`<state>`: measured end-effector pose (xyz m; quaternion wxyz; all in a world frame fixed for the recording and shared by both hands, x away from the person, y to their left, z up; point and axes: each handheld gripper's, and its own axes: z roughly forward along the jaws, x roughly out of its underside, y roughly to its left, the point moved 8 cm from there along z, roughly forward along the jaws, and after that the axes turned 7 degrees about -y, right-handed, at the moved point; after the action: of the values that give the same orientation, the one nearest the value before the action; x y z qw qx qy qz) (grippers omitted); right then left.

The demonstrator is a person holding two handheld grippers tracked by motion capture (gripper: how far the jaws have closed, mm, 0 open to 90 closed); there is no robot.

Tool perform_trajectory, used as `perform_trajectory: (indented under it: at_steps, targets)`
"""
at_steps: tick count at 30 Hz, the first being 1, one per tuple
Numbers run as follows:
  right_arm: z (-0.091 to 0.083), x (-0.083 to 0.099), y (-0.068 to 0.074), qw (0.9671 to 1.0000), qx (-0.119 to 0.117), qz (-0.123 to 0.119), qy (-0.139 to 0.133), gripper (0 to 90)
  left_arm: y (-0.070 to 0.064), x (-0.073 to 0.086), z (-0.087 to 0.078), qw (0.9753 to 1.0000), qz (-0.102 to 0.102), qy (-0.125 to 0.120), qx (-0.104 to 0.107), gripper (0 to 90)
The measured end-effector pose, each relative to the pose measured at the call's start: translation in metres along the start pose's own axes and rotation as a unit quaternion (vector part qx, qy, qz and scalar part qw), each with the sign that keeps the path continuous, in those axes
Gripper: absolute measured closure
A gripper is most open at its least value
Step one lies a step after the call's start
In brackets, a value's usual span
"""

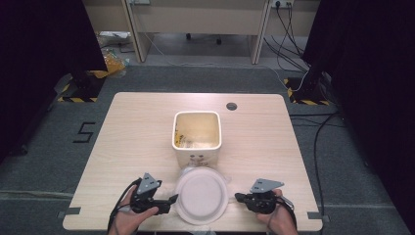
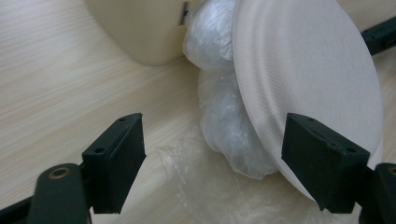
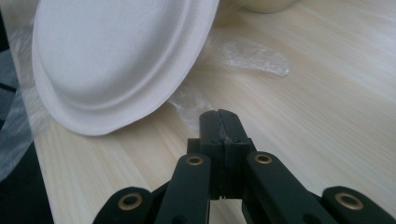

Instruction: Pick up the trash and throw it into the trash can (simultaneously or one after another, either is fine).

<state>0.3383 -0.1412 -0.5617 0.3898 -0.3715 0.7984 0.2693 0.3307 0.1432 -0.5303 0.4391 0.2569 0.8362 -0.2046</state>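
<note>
Left gripper (image 1: pixel 172 199) sits just left of the plate (image 1: pixel 201 195), jaws spread wide, empty. Right gripper (image 1: pixel 238 197) sits just right of it, jaws pressed together, empty. Plate lies on clear wrap (image 2: pixel 224 116), in front of the tub (image 1: pixel 196 132).

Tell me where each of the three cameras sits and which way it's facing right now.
High view: above the person's side, looking forward and down on the table; both hands, left gripper and right gripper show.
Left gripper view: rides the left gripper, looking between its open jaws at the white plate and cream bin.
Right gripper view: rides the right gripper, looking past its shut jaws at the plate.
Shared: all three show the plate and crumpled plastic wrap.
</note>
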Motion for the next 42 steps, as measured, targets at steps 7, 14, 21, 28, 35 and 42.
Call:
perform_trajectory:
  at_steps: [7,14,21,28,35,42]
  targets:
    - [-0.035,0.013,-0.029,0.9983,0.044,0.032,-0.021,90.0,-0.042,-0.007,0.036,0.9987,0.040,0.019,0.026,20.8]
    - [-0.054,0.023,-0.053,0.9954,0.073,0.055,-0.029,90.0,-0.062,-0.019,0.061,0.9977,0.058,0.023,0.028,20.8]
    - [-0.068,0.033,-0.076,0.9910,0.102,0.079,-0.033,90.0,-0.072,-0.030,0.083,0.9973,0.061,0.027,0.031,21.2]
    - [-0.080,0.037,-0.090,0.9869,0.131,0.086,-0.036,90.0,-0.086,-0.045,0.109,0.9966,0.066,0.034,0.034,21.1]
    - [-0.091,0.042,-0.102,0.9823,0.153,0.099,-0.045,89.6,-0.106,-0.057,0.135,0.9964,0.067,0.031,0.042,21.4]
    - [-0.104,0.044,-0.113,0.9751,0.177,0.119,-0.060,80.6,-0.112,-0.063,0.148,0.9967,0.065,0.030,0.038,21.6]
